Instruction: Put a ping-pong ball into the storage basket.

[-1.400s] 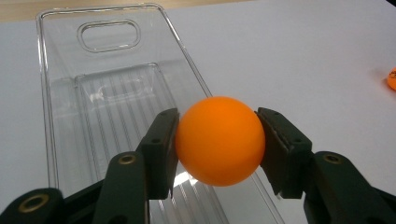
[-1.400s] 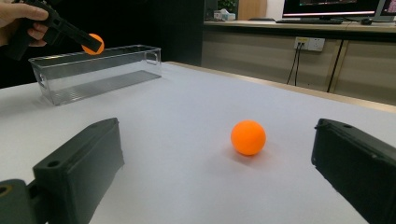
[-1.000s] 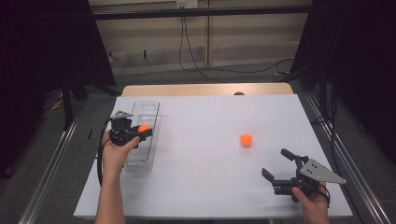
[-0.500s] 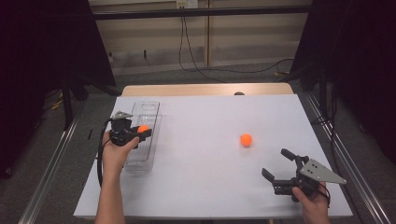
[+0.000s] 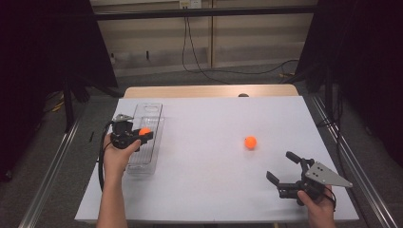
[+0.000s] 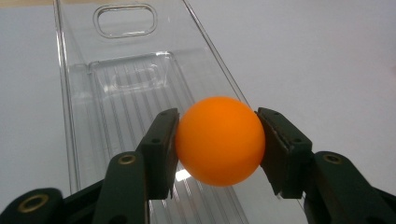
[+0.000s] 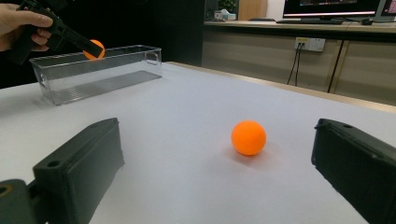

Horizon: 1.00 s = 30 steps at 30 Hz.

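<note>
My left hand-held gripper (image 5: 142, 134) is clamped on an orange ping-pong ball (image 6: 219, 141), its pads (image 6: 161, 149) pressing the ball's sides. I hold it above the clear plastic bin (image 5: 151, 114) at the left of the counter (image 5: 209, 190), so that letting go should drop it inside. My right hand-held gripper (image 5: 284, 168) rests at the near right with its jaws wide apart, aimed at the second orange ball (image 7: 248, 137), which lies free on the counter right of centre, ready for me to reach for it next.
</note>
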{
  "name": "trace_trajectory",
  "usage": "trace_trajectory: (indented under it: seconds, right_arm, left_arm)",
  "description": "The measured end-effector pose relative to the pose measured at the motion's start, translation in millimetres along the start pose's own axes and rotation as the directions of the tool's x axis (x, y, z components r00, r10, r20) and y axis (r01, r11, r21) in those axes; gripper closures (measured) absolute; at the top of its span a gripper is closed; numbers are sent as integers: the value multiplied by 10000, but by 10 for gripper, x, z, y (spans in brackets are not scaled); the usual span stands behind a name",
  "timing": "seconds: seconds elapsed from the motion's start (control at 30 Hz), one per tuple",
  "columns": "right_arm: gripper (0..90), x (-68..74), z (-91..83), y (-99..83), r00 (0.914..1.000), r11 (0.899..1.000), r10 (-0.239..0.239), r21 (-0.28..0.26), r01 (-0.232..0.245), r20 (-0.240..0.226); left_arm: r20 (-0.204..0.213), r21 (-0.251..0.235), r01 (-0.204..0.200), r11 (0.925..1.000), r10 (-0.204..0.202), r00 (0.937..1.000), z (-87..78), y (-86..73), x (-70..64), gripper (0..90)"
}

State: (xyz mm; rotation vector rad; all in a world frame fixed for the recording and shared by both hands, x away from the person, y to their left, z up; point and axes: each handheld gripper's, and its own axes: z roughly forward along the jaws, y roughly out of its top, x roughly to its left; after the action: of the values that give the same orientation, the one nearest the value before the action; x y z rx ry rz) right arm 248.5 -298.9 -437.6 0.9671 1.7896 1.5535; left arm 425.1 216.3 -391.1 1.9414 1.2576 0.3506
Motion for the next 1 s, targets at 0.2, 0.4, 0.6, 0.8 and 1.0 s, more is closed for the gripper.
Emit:
trace_trajectory:
  seconds: [0.2,0.4,0.6,0.8,1.0]
  right_arm:
    - [17,0,0,0,10000,10000,-5,-6,5,-7]
    - [17,-1,-2,1,10000,10000,-3,-11,3,6]
    - [17,2,1,1,10000,10000,1,-10,-1,4]
    - [17,1,-1,2,10000,10000,-5,-3,5,-18]
    - [17,2,1,1,10000,10000,7,-6,-7,-12]
  left_arm:
    - [-76,-59,27,10000,-27,10000,-4,0,-1,469]
    - [-96,-181,59,9998,-61,9999,-25,12,-15,425]
    - [124,-398,62,9992,-57,9999,-47,33,-67,382]
    - [357,-368,6,9993,7,9994,-77,76,-138,332]
    - [543,-424,-78,9991,101,9985,-90,111,-209,289]
